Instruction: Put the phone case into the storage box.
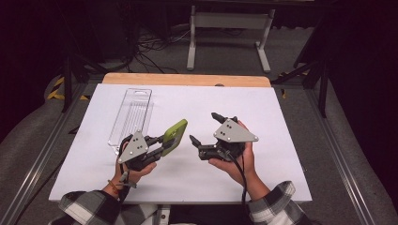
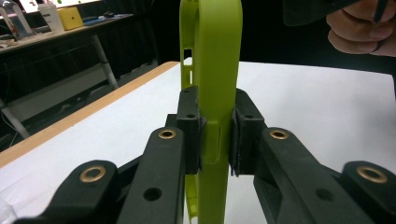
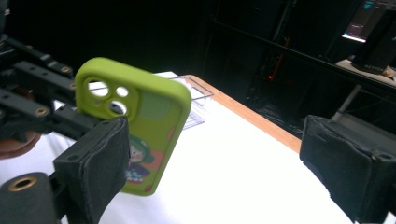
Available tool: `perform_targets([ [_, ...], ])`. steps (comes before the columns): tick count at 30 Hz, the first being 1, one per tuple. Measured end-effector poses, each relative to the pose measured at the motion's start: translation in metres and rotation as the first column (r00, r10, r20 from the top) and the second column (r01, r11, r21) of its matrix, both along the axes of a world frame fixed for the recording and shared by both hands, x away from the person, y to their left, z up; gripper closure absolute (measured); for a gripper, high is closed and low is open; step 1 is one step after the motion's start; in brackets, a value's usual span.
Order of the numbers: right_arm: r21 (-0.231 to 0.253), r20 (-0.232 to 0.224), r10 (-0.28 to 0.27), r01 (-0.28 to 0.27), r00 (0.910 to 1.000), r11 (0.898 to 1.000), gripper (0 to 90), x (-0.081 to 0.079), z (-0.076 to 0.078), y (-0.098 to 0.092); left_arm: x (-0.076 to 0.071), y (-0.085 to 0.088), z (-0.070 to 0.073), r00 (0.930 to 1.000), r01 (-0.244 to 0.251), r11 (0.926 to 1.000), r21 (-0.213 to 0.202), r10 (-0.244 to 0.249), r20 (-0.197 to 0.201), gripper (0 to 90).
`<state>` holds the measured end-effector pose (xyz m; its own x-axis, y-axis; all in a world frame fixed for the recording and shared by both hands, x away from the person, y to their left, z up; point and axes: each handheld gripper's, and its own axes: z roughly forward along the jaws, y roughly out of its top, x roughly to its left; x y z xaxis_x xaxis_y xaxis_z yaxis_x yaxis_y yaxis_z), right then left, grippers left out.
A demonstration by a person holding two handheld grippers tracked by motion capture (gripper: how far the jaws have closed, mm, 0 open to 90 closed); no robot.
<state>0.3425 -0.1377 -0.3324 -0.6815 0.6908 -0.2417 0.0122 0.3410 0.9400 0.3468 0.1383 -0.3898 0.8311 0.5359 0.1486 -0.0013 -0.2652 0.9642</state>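
Note:
A lime-green phone case with camera cut-outs and a cartoon print is held up above the white table. My left gripper is shut on its lower end. In the left gripper view the case stands edge-on, pinched between the two pads. My right gripper is just right of the case, open and holding nothing. In the right gripper view the case's back faces the camera beyond the left pad, and the jaws stand wide apart around bare table.
A clear plastic package lies flat at the table's back left, also seen behind the case as a clear sheet. A wooden strip edges the far side. Beyond are dark floor, cables and a white stand.

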Motion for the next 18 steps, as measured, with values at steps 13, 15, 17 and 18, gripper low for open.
perform_targets([
  [13, -0.051, 0.005, -0.007, 0.007, 1.0000, 0.999, 9.6, -0.005, -0.013, -0.011, 0.002, 0.006, 0.005, 0.9999, -0.008, 0.9998, -0.018, 0.009, 0.014, 77.8],
  [15, -0.064, 0.006, -0.015, 0.016, 0.9999, 0.998, 9.6, -0.005, -0.016, -0.014, 0.001, 0.007, 0.006, 0.9999, -0.008, 0.9999, -0.014, 0.008, 0.010, 77.8],
  [17, -0.077, 0.013, -0.020, 0.021, 0.9997, 0.997, 9.7, -0.007, -0.020, -0.016, 0.002, 0.008, 0.007, 0.9998, -0.010, 0.9998, -0.016, 0.010, 0.015, 77.7],
  [18, -0.086, 0.017, -0.023, 0.024, 0.9996, 0.996, 9.6, -0.007, -0.022, -0.018, 0.002, 0.009, 0.007, 0.9999, -0.009, 0.9998, -0.019, 0.009, 0.013, 77.7],
])
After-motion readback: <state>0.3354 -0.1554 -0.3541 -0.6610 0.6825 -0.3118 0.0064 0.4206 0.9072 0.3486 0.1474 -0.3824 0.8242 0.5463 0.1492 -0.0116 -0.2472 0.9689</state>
